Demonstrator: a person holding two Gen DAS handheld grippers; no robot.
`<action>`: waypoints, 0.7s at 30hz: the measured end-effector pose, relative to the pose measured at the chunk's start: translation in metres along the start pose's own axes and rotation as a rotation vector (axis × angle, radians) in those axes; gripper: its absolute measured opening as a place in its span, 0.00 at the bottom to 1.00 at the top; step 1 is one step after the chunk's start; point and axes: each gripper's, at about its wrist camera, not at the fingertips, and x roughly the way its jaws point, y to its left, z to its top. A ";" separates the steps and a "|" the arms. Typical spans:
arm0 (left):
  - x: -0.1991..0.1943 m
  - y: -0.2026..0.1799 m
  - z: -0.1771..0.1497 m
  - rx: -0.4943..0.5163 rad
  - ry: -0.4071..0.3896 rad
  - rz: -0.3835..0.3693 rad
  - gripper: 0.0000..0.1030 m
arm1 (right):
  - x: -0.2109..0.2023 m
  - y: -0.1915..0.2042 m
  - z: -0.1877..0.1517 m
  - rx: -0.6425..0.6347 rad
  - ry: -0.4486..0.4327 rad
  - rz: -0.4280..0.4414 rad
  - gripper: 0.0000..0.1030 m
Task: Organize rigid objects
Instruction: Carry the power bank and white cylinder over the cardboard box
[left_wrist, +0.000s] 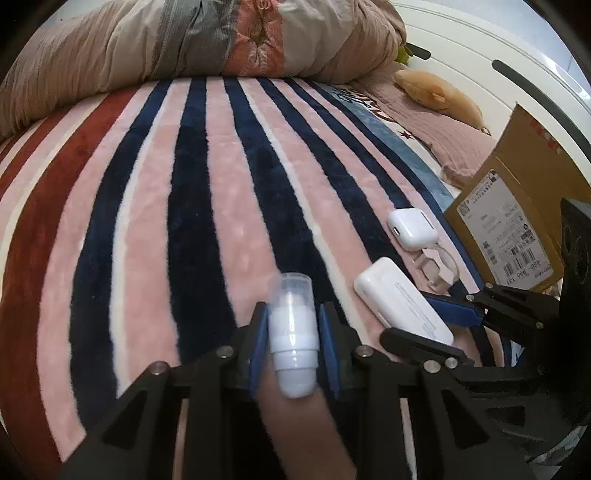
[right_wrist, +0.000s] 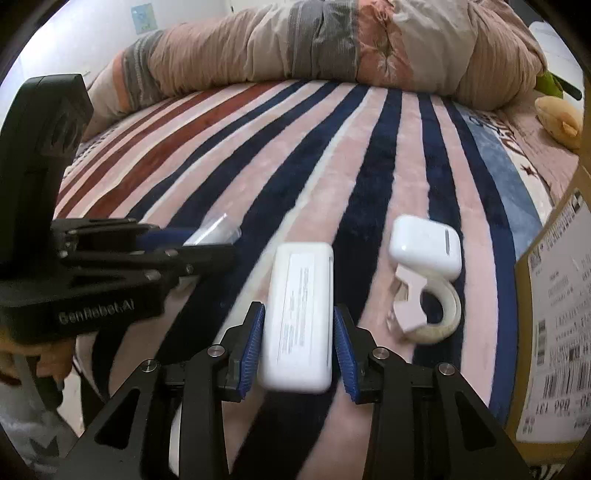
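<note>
A small white roll-on bottle (left_wrist: 293, 347) with a clear cap sits between the blue pads of my left gripper (left_wrist: 293, 308), which is shut on it just above the striped blanket (left_wrist: 207, 206). My right gripper (right_wrist: 299, 308) is shut on a flat white rectangular box (right_wrist: 301, 321) with fine print on its face. In the left wrist view the right gripper (left_wrist: 404, 314) holds that white box (left_wrist: 399, 306) to the right of the bottle. In the right wrist view the left gripper (right_wrist: 212, 242) stands at the left with the bottle's clear cap (right_wrist: 218, 227) showing.
A white earbud case (right_wrist: 424, 247) and a pink tape dispenser (right_wrist: 424, 310) lie on the blanket to the right. A cardboard box (right_wrist: 554, 314) with labels stands at the right edge. A rolled duvet (left_wrist: 184, 40) and a plush toy (left_wrist: 439, 94) lie at the far side.
</note>
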 end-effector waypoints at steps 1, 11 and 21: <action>0.000 0.001 0.000 -0.004 -0.002 0.004 0.21 | 0.002 0.001 0.001 -0.008 -0.001 -0.009 0.31; -0.054 -0.011 0.009 0.031 -0.097 -0.004 0.21 | -0.049 0.009 0.014 -0.063 -0.090 0.044 0.30; -0.129 -0.113 0.054 0.234 -0.243 -0.106 0.21 | -0.177 -0.039 0.012 -0.042 -0.314 0.080 0.30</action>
